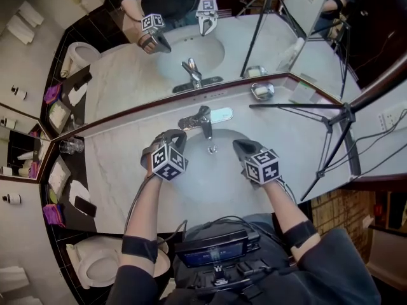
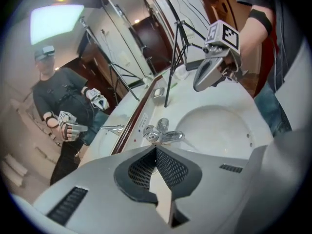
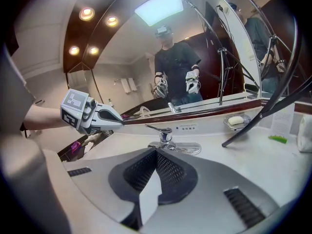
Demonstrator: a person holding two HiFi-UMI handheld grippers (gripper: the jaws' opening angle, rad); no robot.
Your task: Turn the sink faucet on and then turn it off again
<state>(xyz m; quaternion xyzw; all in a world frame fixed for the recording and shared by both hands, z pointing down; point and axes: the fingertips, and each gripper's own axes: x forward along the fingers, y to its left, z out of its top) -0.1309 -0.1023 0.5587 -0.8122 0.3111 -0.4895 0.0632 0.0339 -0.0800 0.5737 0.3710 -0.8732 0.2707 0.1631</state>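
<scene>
Faucet [image 1: 202,119] stands at the back rim of the sink [image 1: 213,176], chrome, hard up against the mirror [image 1: 127,75], with its spout reaching out over the drain [image 1: 212,149].

From the head view the spout is foreshortened, and I can't make out whether any water is coming out. In the left gripper view the base plate is cut off behind the gripper's own body, so only the lever and spout peek over it. The toilet [image 1: 95,265] at the lower left is half out of frame, and a tripod [image 1: 331,122] leg crosses the counter [image 1: 114,164] on the right.

Left gripper [image 1: 180,134] now: jaws pressed together, nothing between them, tips hovering just to the left of the faucet. They're near the lever but clear of it, and the right gripper view shows a gap between the two.

Right gripper [image 1: 236,143] is likewise closed and empty. It sits to the right of the spout over the sink, a bit farther from the faucet than its partner and touching nothing. A soap dish [image 1: 262,91] rests on the ledge beyond it.
</scene>
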